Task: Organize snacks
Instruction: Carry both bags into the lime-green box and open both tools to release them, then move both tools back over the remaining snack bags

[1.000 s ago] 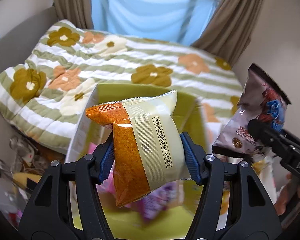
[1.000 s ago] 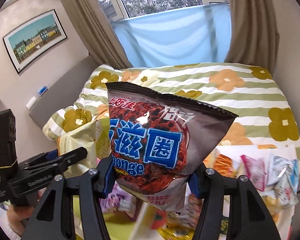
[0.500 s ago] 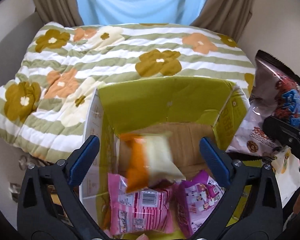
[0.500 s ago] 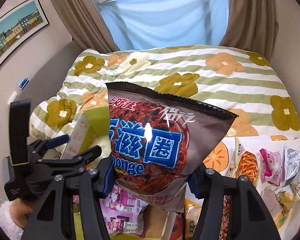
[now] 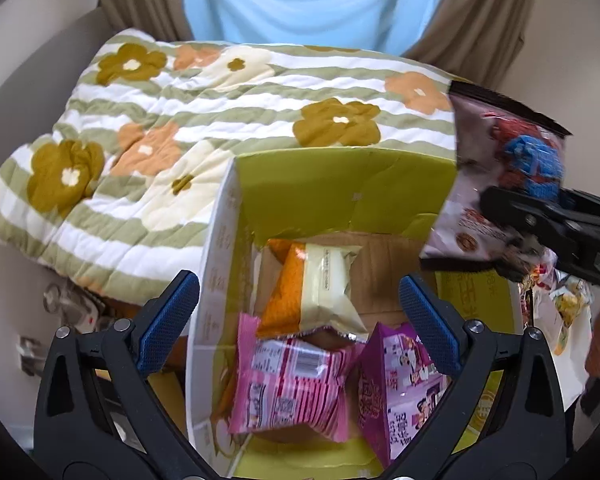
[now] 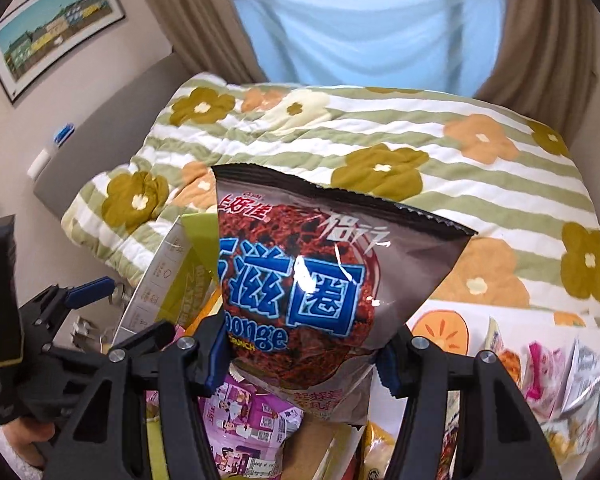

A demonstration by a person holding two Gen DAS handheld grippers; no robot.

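An open green-lined cardboard box (image 5: 340, 192) stands below my left gripper (image 5: 300, 312), which is open and empty above it. In the box lie an orange and cream snack packet (image 5: 312, 292), a pink packet (image 5: 292, 388) and a purple packet (image 5: 404, 384). My right gripper (image 6: 300, 356) is shut on a dark brown chip bag (image 6: 312, 280) with blue lettering. It holds the bag upright over the box's right side; the bag also shows in the left wrist view (image 5: 500, 184). The purple packet shows under the bag (image 6: 252, 420).
A striped flowered quilt (image 5: 220, 112) covers the bed behind the box. Several loose snack packets (image 6: 560, 376) lie on a white cloth at the right. The left gripper's body (image 6: 40, 340) is at the left of the right wrist view. Curtains (image 6: 364, 28) hang at the back.
My left gripper opened and let go of the orange and cream packet, which dropped into the box. My right gripper has moved with the chip bag closer over the box.
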